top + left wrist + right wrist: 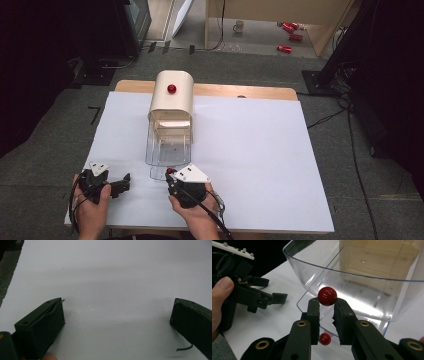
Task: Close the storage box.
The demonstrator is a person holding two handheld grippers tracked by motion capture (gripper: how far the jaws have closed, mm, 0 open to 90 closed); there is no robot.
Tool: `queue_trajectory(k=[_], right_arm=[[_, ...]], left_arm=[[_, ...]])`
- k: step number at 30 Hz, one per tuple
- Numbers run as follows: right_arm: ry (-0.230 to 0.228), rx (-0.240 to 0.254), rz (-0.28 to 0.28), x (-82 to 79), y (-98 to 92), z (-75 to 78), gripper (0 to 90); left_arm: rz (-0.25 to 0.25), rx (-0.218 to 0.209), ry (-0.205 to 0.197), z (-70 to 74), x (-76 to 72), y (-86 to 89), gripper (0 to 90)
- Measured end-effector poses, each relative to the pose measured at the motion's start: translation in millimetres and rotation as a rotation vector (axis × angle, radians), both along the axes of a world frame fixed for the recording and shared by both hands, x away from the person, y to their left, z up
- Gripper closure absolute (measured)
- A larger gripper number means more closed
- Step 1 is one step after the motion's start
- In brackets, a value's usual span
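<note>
Jaws of right gripper [327, 305] pinch red knob [327, 296] at clear drawer's [352, 277] rim; left gripper [117, 315] gapes over bare tabletop.

Table [260, 92]: pale wood, covered almost edge to edge by a white sheet [250, 150]; wood shows as a strip at the twelve o'clock edge. Floor [330, 150]: grey carpet on all sides of the table, with short black tape marks [95, 114] at nine o'clock and black cables [350, 130] trailing at three o'clock. Light wooden cabinet [280, 12] at twelve to one o'clock, open underneath; beneath it a mug [239, 26] and several red cans [290, 35] lying on the floor. Dark equipment stands at eleven o'clock and two o'clock. Lighting: bright over the table, both far sides of the room in deep shadow.
</note>
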State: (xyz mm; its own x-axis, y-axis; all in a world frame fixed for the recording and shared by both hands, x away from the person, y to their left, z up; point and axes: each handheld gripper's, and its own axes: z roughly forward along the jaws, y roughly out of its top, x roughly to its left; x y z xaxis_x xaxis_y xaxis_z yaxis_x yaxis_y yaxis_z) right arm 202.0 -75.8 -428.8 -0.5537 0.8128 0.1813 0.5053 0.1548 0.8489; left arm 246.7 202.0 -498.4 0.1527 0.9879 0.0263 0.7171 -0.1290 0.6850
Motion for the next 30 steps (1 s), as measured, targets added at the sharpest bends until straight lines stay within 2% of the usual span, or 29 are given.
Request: queue_trajectory(k=[7,20,30], right_arm=[[0.003,-0.003,-0.002,16.1,0.1,5.9,76.4],[-0.026,-0.004,-0.013,49.5,2.2,20.4,77.3],[-0.003,-0.005,-0.028,77.8,2.4,23.6,77.2]], left_arm=[[0.0,0.0,0.0,0.0,0.0,0.0,0.0],[-0.001,0.001,0.001,0.2,-0.1,0.2,0.0],[-0.002,0.002,0.0,0.2,0.1,0.3,0.0]])
